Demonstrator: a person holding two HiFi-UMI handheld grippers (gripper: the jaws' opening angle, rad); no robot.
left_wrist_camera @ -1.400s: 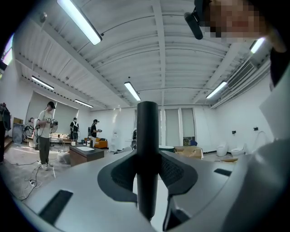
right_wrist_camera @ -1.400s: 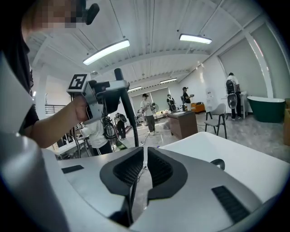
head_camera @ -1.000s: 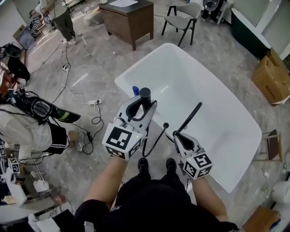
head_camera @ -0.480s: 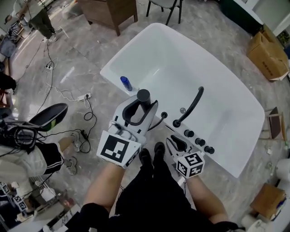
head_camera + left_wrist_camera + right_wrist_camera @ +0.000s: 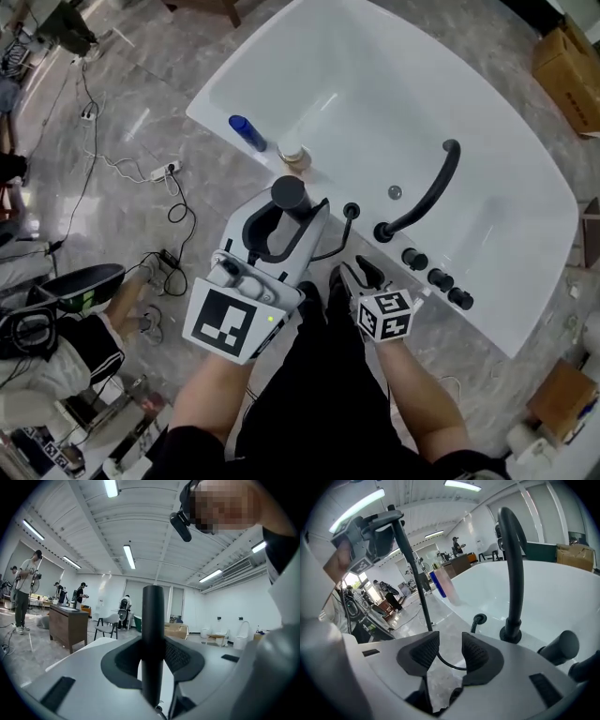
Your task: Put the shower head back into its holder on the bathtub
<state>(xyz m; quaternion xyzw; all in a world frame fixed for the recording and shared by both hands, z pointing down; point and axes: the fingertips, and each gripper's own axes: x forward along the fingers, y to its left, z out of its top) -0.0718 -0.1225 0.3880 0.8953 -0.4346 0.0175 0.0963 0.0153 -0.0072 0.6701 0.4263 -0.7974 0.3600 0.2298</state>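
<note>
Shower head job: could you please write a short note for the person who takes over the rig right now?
Left gripper: jaws shut on the shower head, held upright, short of the holder.
Right gripper: jaws apart, empty; the hose runs beyond them.
Holder: empty, on the bathtub rim beside the spout.
Done: head grasped. To do: seat it in the holder.

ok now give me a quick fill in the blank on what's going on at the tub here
1. The left gripper is shut on the ____ shower head.
2. The right gripper has its jaws ____, with nothing between them.
3. The bottle lying on the bathtub rim is ____.
4. Beside the curved faucet stand ____ black knobs.

Missing words: black; apart; blue; three.
</note>
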